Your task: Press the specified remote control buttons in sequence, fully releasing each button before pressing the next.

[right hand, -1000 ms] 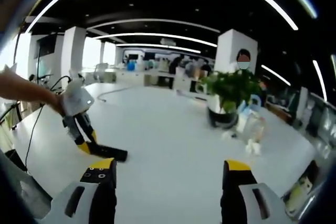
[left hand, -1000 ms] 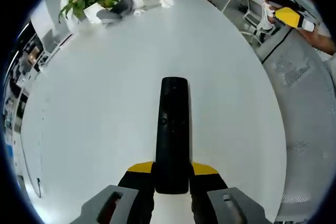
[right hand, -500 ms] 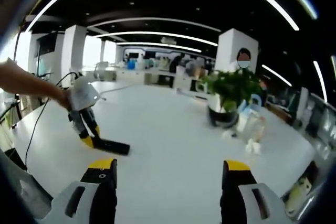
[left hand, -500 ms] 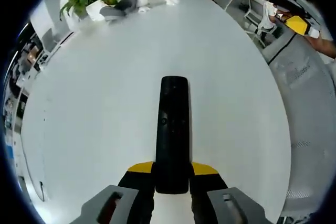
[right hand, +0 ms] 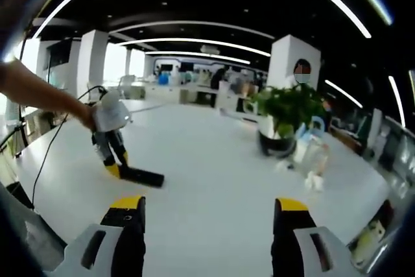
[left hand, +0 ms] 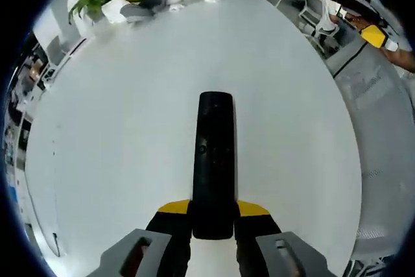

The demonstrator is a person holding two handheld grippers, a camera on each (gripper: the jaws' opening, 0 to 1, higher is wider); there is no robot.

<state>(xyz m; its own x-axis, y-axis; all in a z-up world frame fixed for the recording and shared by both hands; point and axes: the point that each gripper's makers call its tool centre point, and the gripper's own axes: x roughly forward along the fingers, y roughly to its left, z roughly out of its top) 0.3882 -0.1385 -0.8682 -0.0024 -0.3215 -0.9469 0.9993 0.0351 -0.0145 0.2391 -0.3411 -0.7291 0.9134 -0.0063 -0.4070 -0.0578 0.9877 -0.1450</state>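
Observation:
A long black remote control (left hand: 214,160) points away from me over the white table (left hand: 130,134), its near end clamped between the yellow-tipped jaws of my left gripper (left hand: 213,215). In the right gripper view that same remote (right hand: 144,176) hangs just above the table on the left, and the left gripper (right hand: 114,160) carrying it is held by a person's arm (right hand: 39,92). My right gripper (right hand: 204,215) stands open, wide apart, with nothing between its fingers, well to the right of the remote. In the left gripper view its yellow tip (left hand: 376,36) shows at the far right.
A potted plant (right hand: 285,118) in a white pot, a clear plastic container (right hand: 311,154) and some white bits sit at the table's far end. Office chairs (left hand: 311,11) stand beside the table. A cable (right hand: 48,154) runs along the left edge.
The left gripper has lifted and swung the remote slightly toward the table's middle. The right gripper has held still, jaws unchanged.

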